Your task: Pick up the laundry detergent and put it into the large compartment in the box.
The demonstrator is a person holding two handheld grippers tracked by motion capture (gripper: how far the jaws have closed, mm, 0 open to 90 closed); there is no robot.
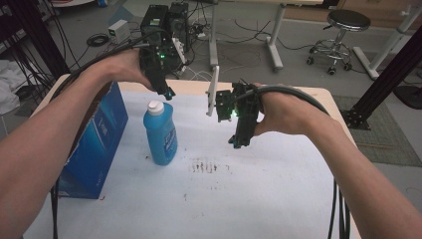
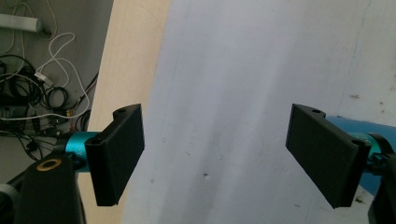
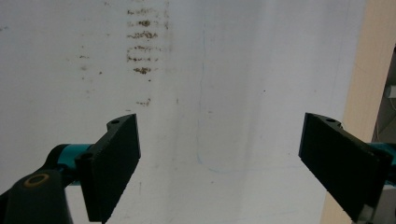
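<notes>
Blue plastic bottle (image 1: 160,133) is left untouched just below the left tool (image 1: 168,93); both tools, right tool (image 1: 238,142) included, are held wide open, empty; nothing begun.

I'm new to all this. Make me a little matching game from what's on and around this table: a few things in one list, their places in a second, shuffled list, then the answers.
Things:
1. blue bottle
2. blue box
3. brown smudges
4. stool

Places:
A. on the floor beyond the table, far right
B. at the table's left edge
C. on the white sheet, right of the bottle
D. standing upright, below the left tongs

Pairs: 1-D, 2-B, 3-C, 4-A
</notes>
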